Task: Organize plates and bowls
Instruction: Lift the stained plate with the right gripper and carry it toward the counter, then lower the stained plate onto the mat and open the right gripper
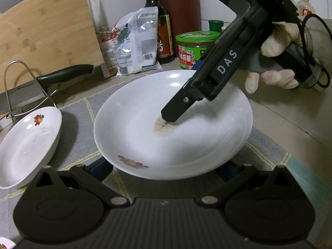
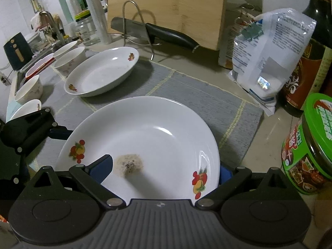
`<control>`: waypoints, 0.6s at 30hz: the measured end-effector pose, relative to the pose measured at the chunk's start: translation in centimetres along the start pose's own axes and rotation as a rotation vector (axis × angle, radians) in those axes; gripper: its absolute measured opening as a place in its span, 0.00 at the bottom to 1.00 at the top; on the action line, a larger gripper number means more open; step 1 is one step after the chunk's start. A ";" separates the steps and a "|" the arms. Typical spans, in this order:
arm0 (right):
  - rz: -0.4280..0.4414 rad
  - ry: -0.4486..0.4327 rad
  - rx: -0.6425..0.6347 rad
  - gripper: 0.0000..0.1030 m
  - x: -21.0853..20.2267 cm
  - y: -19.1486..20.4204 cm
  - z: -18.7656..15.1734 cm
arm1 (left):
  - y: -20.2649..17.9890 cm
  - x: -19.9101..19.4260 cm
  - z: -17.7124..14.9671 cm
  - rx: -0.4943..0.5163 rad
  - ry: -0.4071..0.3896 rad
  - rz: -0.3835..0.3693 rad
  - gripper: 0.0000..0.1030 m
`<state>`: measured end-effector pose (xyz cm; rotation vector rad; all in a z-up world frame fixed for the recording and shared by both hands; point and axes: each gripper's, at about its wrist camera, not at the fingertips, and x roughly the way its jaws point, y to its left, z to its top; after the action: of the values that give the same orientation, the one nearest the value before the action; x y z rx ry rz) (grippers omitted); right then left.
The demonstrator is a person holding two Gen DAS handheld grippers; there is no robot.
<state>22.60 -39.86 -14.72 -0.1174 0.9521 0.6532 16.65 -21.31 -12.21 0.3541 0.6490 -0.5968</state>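
While tilted, plate [image 2: 149, 137] seemingly straddled by right tool [image 2: 161, 170]

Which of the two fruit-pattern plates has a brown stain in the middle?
The near plate, at the right hand-held gripper; the far plate has only faint smudges.

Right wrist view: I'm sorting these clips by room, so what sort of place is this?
Most likely a home kitchen counter. A sink with a tap sits at the far left, a knife lies in front of a wooden cutting board, and a dark sauce bottle stands near a used white plate.
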 end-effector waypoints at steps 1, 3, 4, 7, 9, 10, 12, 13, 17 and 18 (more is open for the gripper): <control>-0.002 0.001 0.001 0.98 0.1 -0.1 0.0 | 0.1 0.1 0.0 -0.002 0.001 -0.001 0.99; -0.006 0.003 0.004 0.98 0.1 -0.1 0.0 | 0.2 0.3 0.1 -0.009 0.004 -0.004 0.99; -0.008 0.004 0.007 0.98 0.2 -0.2 0.0 | 0.2 0.4 0.1 -0.012 0.007 -0.005 0.99; -0.016 0.006 0.018 0.99 0.4 -0.3 0.0 | 0.4 0.6 0.1 -0.028 0.000 -0.010 0.99; -0.018 0.008 0.030 0.99 0.5 -0.5 -0.1 | 0.2 0.5 0.2 -0.020 -0.004 -0.005 1.00; -0.022 0.011 0.036 0.99 0.6 -0.5 -0.1 | 0.1 0.5 0.1 -0.014 -0.006 -0.004 1.00; -0.032 0.010 0.035 1.00 0.6 -0.4 -0.2 | 0.0 0.4 0.0 -0.007 -0.004 -0.007 1.00; -0.039 0.007 0.031 1.00 0.5 -0.3 -0.2 | -0.1 0.2 -0.2 -0.008 -0.002 -0.004 1.00; -0.072 -0.003 0.018 1.00 -0.2 0.0 -0.3 | 0.2 -1.0 -0.5 -0.050 -0.012 0.000 1.00; -0.079 -0.011 0.013 1.00 -0.5 0.1 -0.2 | 0.2 -1.5 -0.6 -0.063 -0.017 -0.001 0.99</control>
<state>22.15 -40.05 -14.44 -0.1387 0.9363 0.5737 15.55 -20.27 -11.61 0.2897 0.6497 -0.5784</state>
